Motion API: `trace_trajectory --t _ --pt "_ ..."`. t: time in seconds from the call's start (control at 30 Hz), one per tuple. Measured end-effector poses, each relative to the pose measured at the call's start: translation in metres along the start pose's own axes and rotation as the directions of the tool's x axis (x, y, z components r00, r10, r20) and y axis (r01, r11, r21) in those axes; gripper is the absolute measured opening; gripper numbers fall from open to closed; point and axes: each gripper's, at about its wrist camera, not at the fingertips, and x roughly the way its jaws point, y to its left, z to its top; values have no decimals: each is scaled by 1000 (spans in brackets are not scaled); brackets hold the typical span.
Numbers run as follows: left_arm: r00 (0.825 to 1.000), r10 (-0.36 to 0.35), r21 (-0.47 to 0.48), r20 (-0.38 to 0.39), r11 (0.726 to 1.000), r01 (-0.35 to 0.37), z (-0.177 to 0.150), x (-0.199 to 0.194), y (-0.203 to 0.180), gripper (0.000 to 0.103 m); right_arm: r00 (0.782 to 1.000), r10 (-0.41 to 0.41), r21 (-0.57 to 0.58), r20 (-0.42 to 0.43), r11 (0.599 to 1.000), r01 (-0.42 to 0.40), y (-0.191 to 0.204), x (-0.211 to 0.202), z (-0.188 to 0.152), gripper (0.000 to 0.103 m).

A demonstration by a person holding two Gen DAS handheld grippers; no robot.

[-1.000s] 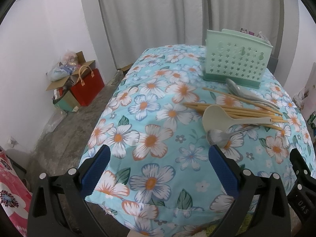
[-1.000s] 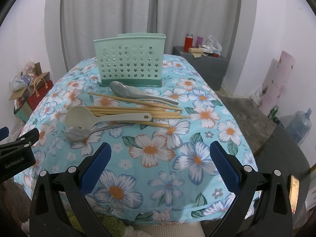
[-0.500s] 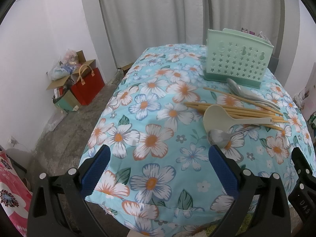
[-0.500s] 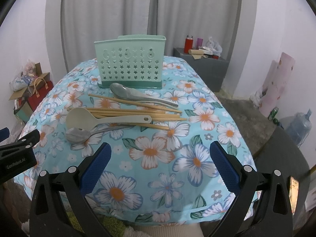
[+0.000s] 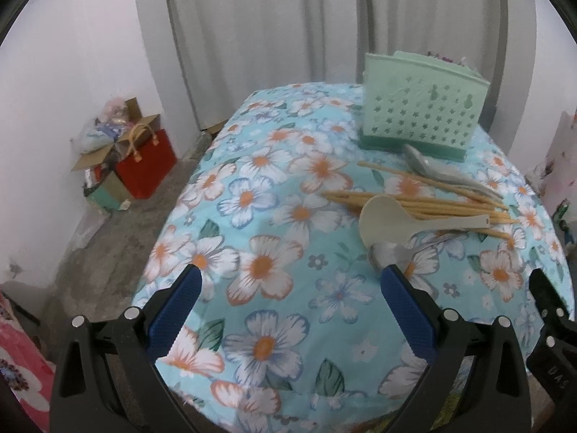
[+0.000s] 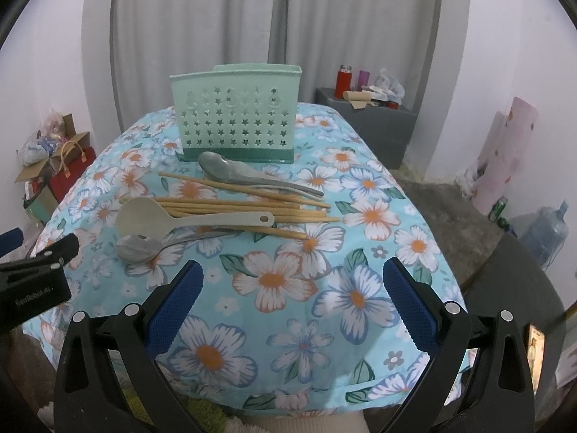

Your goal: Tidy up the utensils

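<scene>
A mint-green utensil holder [image 6: 236, 117] [image 5: 420, 112] with star cut-outs stands upright at the far side of the flowered table. In front of it lie a metal spoon [image 6: 249, 175] [image 5: 440, 173], several wooden chopsticks [image 6: 245, 205] [image 5: 425, 200], a cream plastic ladle [image 6: 180, 216] [image 5: 396, 222] across them, and a second metal spoon [image 6: 144, 247] [image 5: 387, 254] nearest me. My left gripper [image 5: 288, 303] is open over the table's near left, its right finger close to that spoon. My right gripper [image 6: 292, 297] is open, short of the utensils, with nothing between its fingers.
The table is covered by a blue floral cloth [image 6: 360, 288] that drops off at the near edge. A red bag and cardboard boxes [image 5: 133, 151] sit on the floor at the left. A grey cabinet [image 6: 375, 122] and a water jug [image 6: 548, 231] are at the right.
Both grippers have moved a little forward toward the utensils, and the left view has tilted toward the holder. Nothing on the table has been moved.
</scene>
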Motion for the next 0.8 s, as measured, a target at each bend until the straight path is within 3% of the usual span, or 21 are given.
trace_trajectory --t 0.13,0.3,0.43,0.6,0.77,0.8 --pt "988 -151 -1 4 988 151 3 6 5 97 1000 -6 -5 -4 1000 6 0 6 1 95" --pt "942 -334 -101 -9 938 332 8 19 14 98 1000 -13 -12 19 1000 13 1 9 5 95" --pt "927 -370 -161 -64 920 356 6 37 12 97 999 -9 -14 33 1000 10 0 17 7 95" --pt "890 -434 -225 -142 889 398 -2 61 8 97 999 34 -18 -21 999 -35 2 35 0 95" --pt "880 -453 -246 -141 877 413 -2 69 9 96 994 83 0 -78 997 -83 1 51 -5 95" --pt "878 -458 -247 -137 874 418 -2 68 10 91 991 94 2 -91 996 -94 1 55 -6 95"
